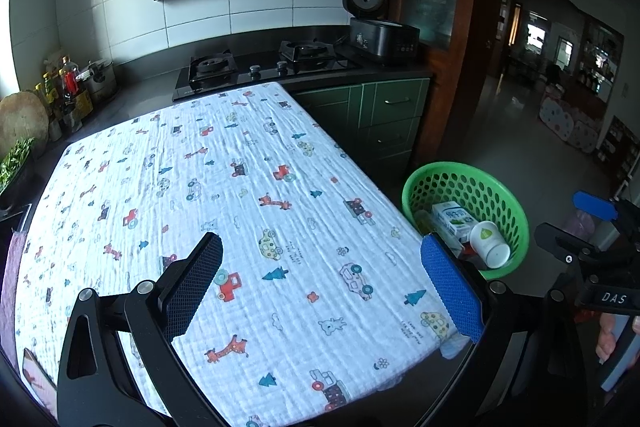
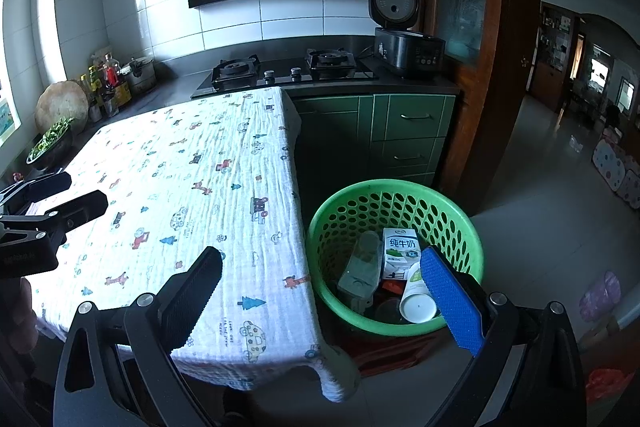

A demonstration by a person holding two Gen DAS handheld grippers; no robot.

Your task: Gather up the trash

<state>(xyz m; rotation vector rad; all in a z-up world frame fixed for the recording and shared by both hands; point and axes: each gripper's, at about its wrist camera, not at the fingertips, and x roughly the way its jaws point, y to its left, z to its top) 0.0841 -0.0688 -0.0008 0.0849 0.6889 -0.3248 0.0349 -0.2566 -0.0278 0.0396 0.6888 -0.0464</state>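
Beside the table, green perforated basket [image 2: 394,203] holding milk carton [image 2: 398,253], white cup [image 2: 416,301], both tongs spread, empty.

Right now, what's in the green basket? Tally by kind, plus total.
In the green basket, as far as visible:
Milk carton: 1
White paper cup: 1
Clear plastic bottle: 1
Dark round lid or container: 1, unclear
Red item under the carton: 1, mostly hidden
Total: 5 visible; more may lie underneath.
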